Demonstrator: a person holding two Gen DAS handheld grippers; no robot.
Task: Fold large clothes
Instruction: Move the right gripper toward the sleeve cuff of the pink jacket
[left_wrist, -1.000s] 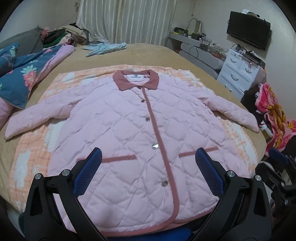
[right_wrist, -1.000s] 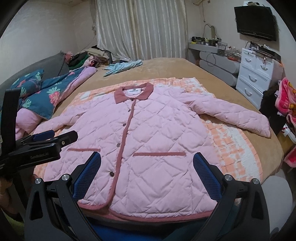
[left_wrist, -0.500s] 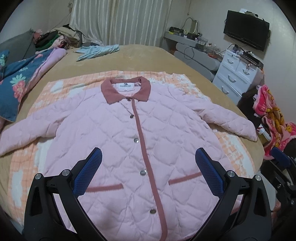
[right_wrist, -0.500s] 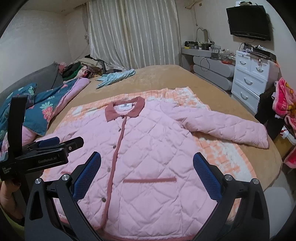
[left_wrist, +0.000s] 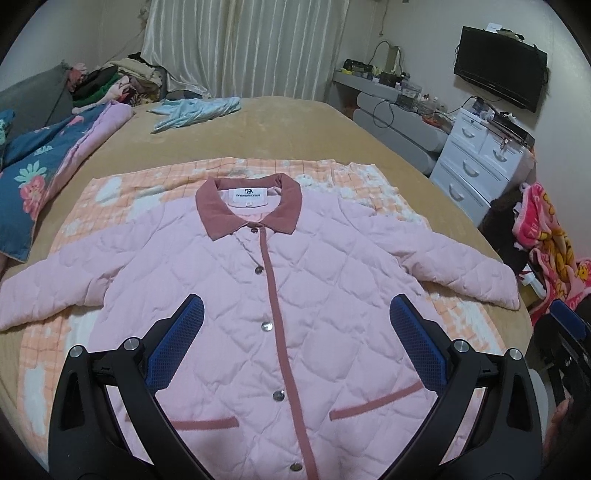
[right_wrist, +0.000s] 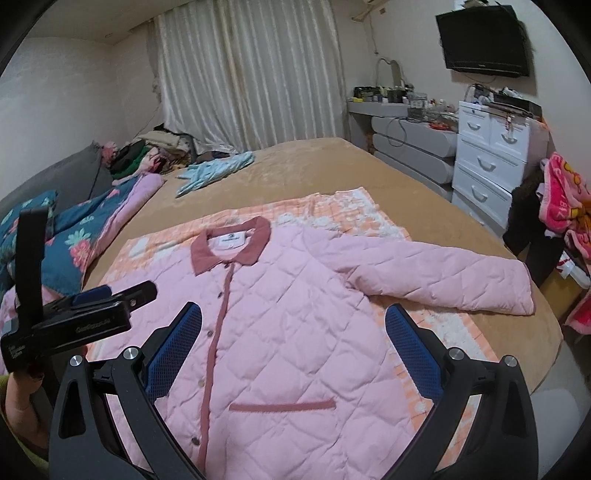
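Observation:
A pink quilted jacket (left_wrist: 221, 280) with a dusty-red collar and placket lies flat, buttoned, front up, on an orange checked blanket (left_wrist: 122, 188) on the bed. Both sleeves are spread out sideways. It also shows in the right wrist view (right_wrist: 295, 317). My left gripper (left_wrist: 295, 314) is open and empty, held above the jacket's lower middle. My right gripper (right_wrist: 293, 321) is open and empty, above the jacket's right half. The left gripper's body shows at the left of the right wrist view (right_wrist: 85, 317).
A blue floral quilt (left_wrist: 40, 166) lies at the bed's left. A light blue garment (left_wrist: 195, 110) lies at the far end. White drawers (left_wrist: 476, 162) and a pink patterned blanket (left_wrist: 546, 236) stand to the right of the bed.
Both grippers have moved forward and up over the jacket, so the collar and far room show higher and closer. Both stay open. The jacket has not moved.

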